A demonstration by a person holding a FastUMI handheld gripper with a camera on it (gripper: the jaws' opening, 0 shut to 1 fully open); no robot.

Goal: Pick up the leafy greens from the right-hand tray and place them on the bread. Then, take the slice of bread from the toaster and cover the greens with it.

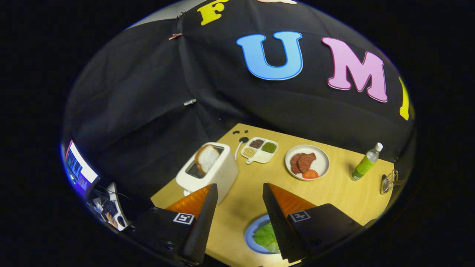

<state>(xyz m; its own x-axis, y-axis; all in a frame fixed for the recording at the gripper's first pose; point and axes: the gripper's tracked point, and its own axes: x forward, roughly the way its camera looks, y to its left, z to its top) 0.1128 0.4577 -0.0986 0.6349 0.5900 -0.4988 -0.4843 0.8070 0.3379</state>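
My gripper [239, 190] is open and holds nothing, high above the wooden table [334, 193]. A white toaster [208, 171] stands just beyond the left finger with a bread slice [207, 158] sticking up from its slot. Below, between the fingers and partly behind the right one, lies a blue plate [249, 234] with leafy greens [268, 237] on it. What is under the greens I cannot tell.
Farther back sit a white divided dish [259, 150] of grains, a white plate [321, 163] with meat slices [302, 162] and a tomato slice [310, 174], a green bottle [365, 162] and a small wire object [388, 181] near the table's right edge. A monitor [79, 168] glows at left.
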